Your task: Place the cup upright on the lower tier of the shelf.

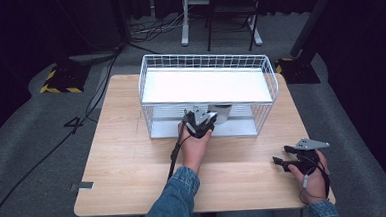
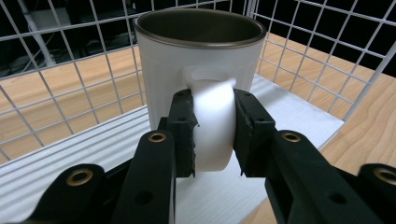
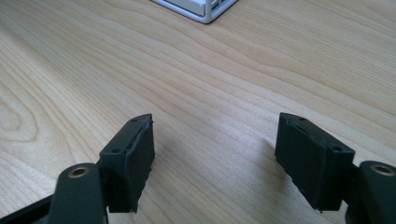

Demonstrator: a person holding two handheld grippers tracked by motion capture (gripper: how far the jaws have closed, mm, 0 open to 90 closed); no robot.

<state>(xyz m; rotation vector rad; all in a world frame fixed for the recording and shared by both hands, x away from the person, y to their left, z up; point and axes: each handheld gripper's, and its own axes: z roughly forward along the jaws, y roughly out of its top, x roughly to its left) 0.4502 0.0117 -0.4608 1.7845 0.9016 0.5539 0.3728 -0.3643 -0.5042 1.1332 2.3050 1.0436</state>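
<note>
My left gripper [image 2: 213,135] pinches the handle [image 2: 212,126] of a white mug [image 2: 198,60], both pads pressed against its sides. The mug stands upright just beyond my jaws, dark inside, nothing visible in it, on the lower white shelf [image 2: 84,149] of the wire basket [image 1: 206,62]. My right gripper [image 3: 215,154] rests with jaws spread wide over bare wooden table [image 3: 210,70], the basket's corner far ahead.

Left tongs [image 2: 214,128] clamped (arm extended); right tongs [image 3: 219,158] agape.
</note>
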